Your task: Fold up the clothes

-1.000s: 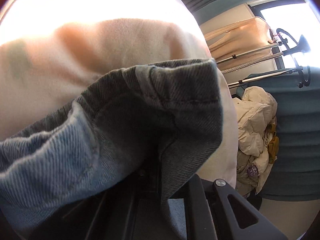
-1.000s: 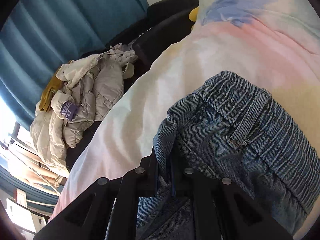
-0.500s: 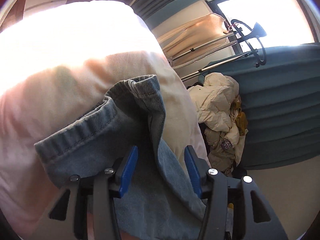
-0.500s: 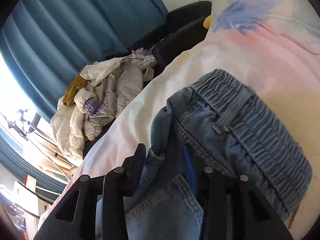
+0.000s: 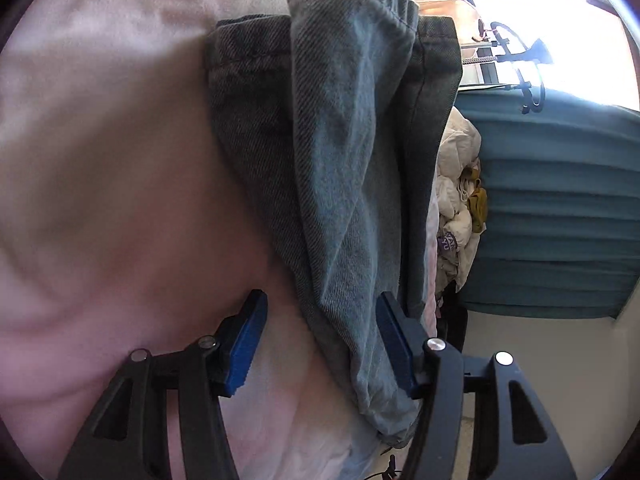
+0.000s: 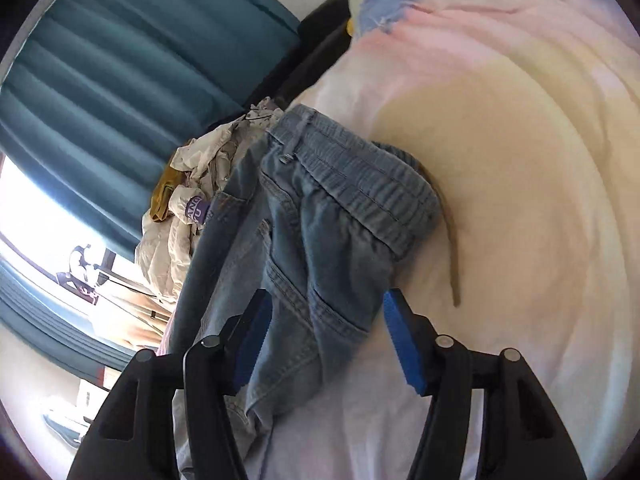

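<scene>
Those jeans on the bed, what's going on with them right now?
A person with a gripper in each hand is folding a pair of jeans on a bed with a pale pink and cream cover. Both the left gripper and the right gripper are open, with denim lying loosely between their fingers, so neither is clamping it. The jeans rest bunched near the bed's edge, elastic waistband facing up. A heap of pale clothes sits beyond, by a teal curtain.
</scene>
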Demonstrator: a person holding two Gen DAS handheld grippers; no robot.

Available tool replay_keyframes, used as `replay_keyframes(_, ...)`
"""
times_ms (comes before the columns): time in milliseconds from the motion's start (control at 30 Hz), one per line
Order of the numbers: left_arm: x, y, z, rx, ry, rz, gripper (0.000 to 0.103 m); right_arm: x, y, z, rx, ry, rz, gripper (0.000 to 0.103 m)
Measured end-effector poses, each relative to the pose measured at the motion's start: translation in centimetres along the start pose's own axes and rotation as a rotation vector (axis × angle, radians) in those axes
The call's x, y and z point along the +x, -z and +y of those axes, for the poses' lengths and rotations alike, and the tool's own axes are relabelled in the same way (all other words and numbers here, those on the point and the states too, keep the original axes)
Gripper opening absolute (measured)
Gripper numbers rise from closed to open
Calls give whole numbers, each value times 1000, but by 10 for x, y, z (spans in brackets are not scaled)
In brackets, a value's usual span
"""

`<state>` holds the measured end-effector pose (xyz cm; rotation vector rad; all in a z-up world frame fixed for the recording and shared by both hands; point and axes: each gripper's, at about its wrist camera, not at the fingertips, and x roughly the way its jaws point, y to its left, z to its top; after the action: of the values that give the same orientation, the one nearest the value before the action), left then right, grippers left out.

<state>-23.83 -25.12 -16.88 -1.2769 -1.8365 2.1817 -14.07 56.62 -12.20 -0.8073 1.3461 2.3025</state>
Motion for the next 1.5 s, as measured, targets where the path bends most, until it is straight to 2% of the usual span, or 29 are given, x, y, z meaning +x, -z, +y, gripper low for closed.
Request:
replay_keyframes(133, 8, -8, 9, -46, 55, -20, 58, 20, 10, -35, 153, -70, 88, 64)
replay_keyframes(233, 15, -15, 2, -13, 68, -41, 56, 34, 7, -36, 167, -149, 78, 65)
replay_keyframes(300, 18, -19, -4, 5, 76, -89, 53, 45, 2, -30, 135, -164, 58, 65)
replay_keyframes(367, 27, -22, -10, 20, 66, -104, 46, 57, -4, -27, 145, -193, 38, 65)
replay_keyframes(433, 35, -24, -14, 48, 24, -119, 27, 67, -8, -24, 161, -180, 18, 65)
replay_keyframes(467, 36, -24, -15, 51, 27, -130, 24, 69, -10, -23, 166, -171, -2, 65)
replay_keyframes(500, 36, -24, -15, 49, 39, -142, 17, 70, -12, -21, 165, -155, -22, 59)
replay_keyframes(533, 36, -23, -16, 46, 52, -151, 10, 70, -14, -18, 153, -128, -35, 45)
replay_keyframes(633, 28, -16, -31, 101, 46, -179, 7, 66, -18, -4, 90, -58, -54, 21)
replay_keyframes(733, 13, -5, -51, 185, 52, -211, 6, 50, -22, 10, 47, -22, -74, 14)
replay_keyframes(867, -9, 11, -66, 241, 64, -220, 6, 20, -35, 29, -8, -27, -90, 13)
replay_keyframes(1000, -33, 23, -51, 180, 82, -188, 6, -18, -44, 37, -46, -22, -95, 12)
replay_keyframes(1100, -51, 35, -33, 127, 87, -152, 6, -49, -50, 28, -46, -8, -96, 12)
replay_keyframes(1200, -61, 41, -18, 77, 62, -120, 6, -74, -53, 18, -46, -3, -90, 12)
replay_keyframes(1333, -73, 63, 13, -17, 42, -62, 6, -112, -45, -17, -39, 8, -73, 12)
replay_keyframes(1400, -81, 72, 19, -15, 3, -42, 6, -127, -40, -36, -41, 20, -67, 12)
replay_keyframes(1500, -89, 78, 25, -21, -5, -15, 7, -131, -33, -63, -19, 43, -38, 13)
